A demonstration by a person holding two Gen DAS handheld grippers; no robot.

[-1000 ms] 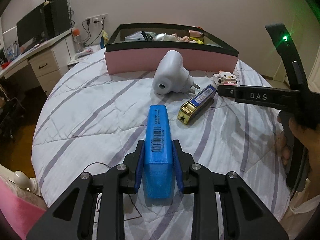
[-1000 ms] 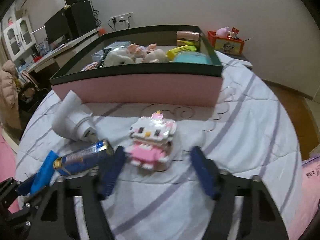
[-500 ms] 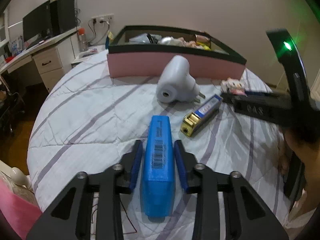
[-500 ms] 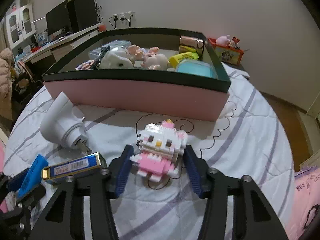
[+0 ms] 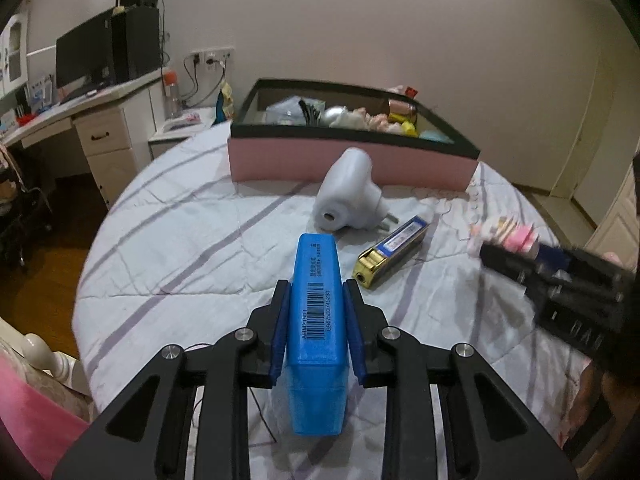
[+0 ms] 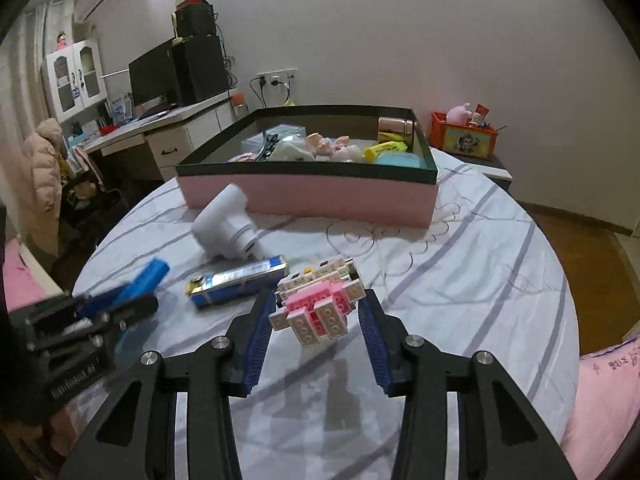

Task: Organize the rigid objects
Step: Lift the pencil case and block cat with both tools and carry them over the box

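Nearest the left wrist camera, the left hand-held gripper (image 5: 316,326) is clamped on the blue plastic case (image 5: 317,332): both blue pads press its long flat sides. The case's long axis runs straight ahead along the fingers, and its far end points toward the pink box.

Nearest the right wrist camera, the right hand-held gripper (image 6: 318,334) has just been closing on the brick-built cat figure (image 6: 320,306). The figure sits between the pads, tilted with its studded base toward the camera. It appears lifted clear of the bedspread (image 6: 460,280), with a shadow beneath, so it is judged to be gripped, though the right pad's contact is not plainly visible.

Between the grippers and the box, two things lie loose on the bedspread. The gold-and-blue lighter (image 6: 238,282) has its long axis crosswise in the right view. Just beyond it, the white plug adapter (image 6: 228,228) lies on its side, close to the box's front wall.

Farthest, the pink box (image 6: 312,196), with its dark rim, stands across the bed with its long front wall facing both grippers. It already holds assorted small items. It lies ahead of and above both held things, so the coming move is judged to be forward and over the rim. The right hand-held gripper appears somewhat nearer the box's right half, the left nearer its left half.
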